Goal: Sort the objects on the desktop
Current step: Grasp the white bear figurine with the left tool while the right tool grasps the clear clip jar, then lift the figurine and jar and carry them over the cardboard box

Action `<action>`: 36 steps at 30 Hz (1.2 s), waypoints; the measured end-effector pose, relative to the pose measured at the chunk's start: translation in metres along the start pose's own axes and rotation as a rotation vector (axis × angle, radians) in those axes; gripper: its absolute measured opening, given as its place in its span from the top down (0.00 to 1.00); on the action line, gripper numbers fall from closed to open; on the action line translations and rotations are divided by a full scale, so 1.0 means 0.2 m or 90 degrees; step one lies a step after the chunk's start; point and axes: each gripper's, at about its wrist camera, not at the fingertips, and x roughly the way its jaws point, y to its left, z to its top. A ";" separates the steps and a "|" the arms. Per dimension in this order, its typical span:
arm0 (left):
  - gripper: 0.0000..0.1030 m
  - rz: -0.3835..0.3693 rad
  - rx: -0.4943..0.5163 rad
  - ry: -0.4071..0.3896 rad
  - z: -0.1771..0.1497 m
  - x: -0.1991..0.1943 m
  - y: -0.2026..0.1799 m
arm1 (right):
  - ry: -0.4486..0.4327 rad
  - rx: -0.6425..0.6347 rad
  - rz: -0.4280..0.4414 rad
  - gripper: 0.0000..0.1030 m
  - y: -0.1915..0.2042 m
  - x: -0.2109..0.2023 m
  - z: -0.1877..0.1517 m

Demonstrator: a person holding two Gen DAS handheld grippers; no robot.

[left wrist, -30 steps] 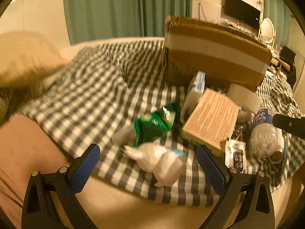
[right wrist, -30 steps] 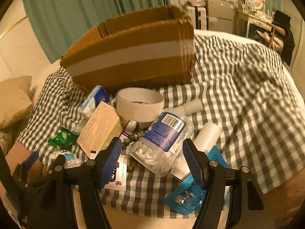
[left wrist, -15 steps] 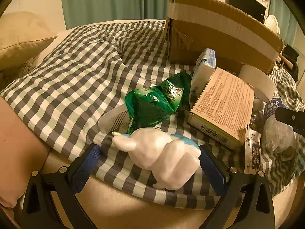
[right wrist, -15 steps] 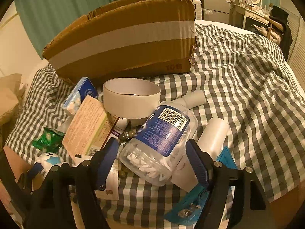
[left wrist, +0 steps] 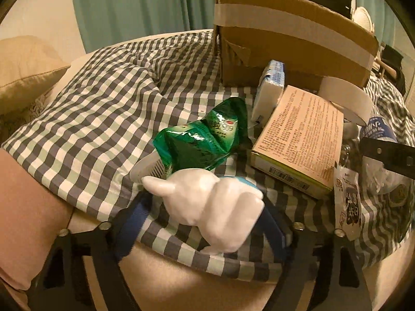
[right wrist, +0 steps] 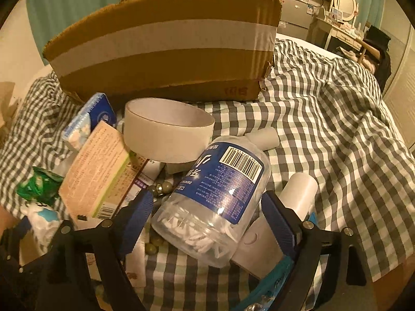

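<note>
My left hand-held gripper [left wrist: 205, 220] has its blue-padded jaws closing around a glossy white ceramic figurine with a pale blue patch [left wrist: 215, 207], which lies on the grey-and-white checked bedcover [left wrist: 98, 119] near the bed's edge; the right pad looks to be against it, but I cannot tell whether the left one touches. Just behind the figurine sits a crumpled green foil snack packet [left wrist: 205, 137], and beside that a flat tan printed carton [left wrist: 301, 140] leaning against a blue-and-white tissue pack [left wrist: 271, 88]. My right hand-held gripper [right wrist: 207, 220] is opening — its jaws stand to either side of a clear plastic jar of white cotton swabs with a dark blue label [right wrist: 220, 194], lying on its side, with a gap showing at the left pad. A wide roll of beige tape [right wrist: 168, 132] rests behind the jar, in front of the taped brown cardboard box [right wrist: 166, 44].
</note>
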 end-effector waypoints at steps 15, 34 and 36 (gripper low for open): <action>0.35 -0.025 0.026 -0.029 0.05 -0.03 -0.02 | -0.007 -0.001 -0.004 0.23 0.00 -0.02 -0.01; 0.36 -0.035 0.039 -0.087 0.06 -0.20 -0.05 | -0.053 0.024 0.054 0.34 -0.05 -0.32 -0.05; 0.36 -0.037 0.044 -0.100 0.07 -0.23 -0.05 | -0.061 0.028 0.061 0.34 -0.05 -0.36 -0.05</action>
